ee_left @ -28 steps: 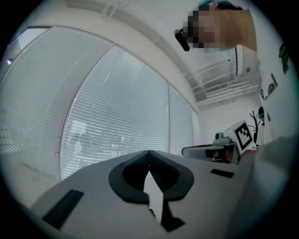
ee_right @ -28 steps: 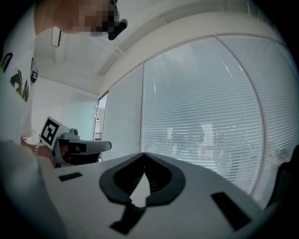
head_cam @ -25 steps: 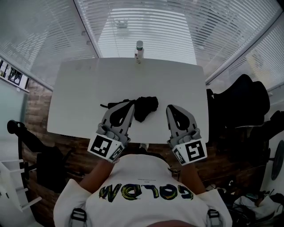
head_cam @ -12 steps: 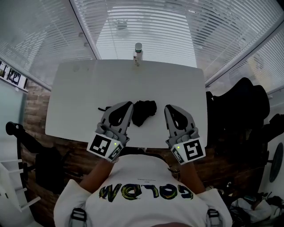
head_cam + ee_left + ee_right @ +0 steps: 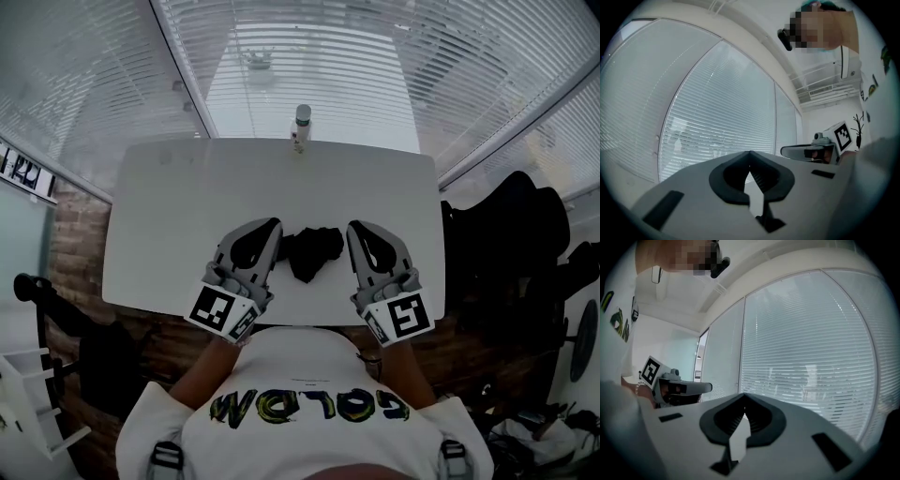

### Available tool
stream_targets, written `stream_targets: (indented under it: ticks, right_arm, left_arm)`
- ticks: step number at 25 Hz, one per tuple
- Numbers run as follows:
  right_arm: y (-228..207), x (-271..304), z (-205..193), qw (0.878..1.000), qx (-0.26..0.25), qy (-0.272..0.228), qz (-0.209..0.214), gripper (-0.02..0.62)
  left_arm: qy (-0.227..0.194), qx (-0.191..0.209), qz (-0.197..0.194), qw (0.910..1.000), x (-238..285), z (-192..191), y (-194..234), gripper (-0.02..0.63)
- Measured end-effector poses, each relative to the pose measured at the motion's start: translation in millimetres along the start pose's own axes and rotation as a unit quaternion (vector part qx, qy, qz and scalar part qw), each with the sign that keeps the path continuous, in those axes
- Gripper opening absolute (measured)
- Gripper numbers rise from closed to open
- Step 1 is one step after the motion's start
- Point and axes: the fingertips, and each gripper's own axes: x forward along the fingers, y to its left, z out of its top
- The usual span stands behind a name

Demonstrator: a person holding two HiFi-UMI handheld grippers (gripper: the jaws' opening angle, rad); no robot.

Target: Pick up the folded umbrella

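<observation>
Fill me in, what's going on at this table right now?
A person holds a tool in each hand over the near side of the white table. The left tool and right tool are both shut and empty, flanking the folded black umbrella, which lies on the table, not gripped. Pickup hasn't started.

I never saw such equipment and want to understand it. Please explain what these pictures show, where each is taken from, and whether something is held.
A person holds a left hand-held gripper and a right hand-held gripper. One picture comes from a camera on the person's head, looking down; the other two come from a camera on each gripper. On the table a folded umbrella lies between the grippers, and a bottle stands at the far edge. Both grippers are shut and empty.
</observation>
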Motion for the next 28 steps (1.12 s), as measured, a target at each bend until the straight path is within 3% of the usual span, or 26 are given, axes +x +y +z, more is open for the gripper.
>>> stream_targets:
  ticks: [10, 18, 24, 28]
  right_arm:
    - [14.6, 38.7, -10.9, 0.999, -0.013, 0.031, 0.019, 0.025]
    - [42.5, 70.5, -53.2, 0.991, -0.041, 0.098, 0.082, 0.104]
    - [64.9, 91.3, -97.6, 0.973, -0.084, 0.161, 0.144, 0.152]
    - [89.9, 99.3, -134.3, 0.945, -0.131, 0.212, 0.212, 0.204]
  left_arm:
    - [0.005, -0.005, 0.0, 1.0, -3.9, 3.3, 32.3, 0.011]
    - [0.009, -0.008, 0.011, 0.9999, -10.0, -0.3, 48.3, 0.011]
    - [0.014, -0.01, 0.014, 0.9998, -11.9, -3.5, 52.1, 0.011]
    - [0.018, -0.012, 0.016, 0.9996, -14.2, -7.6, 53.7, 0.011]
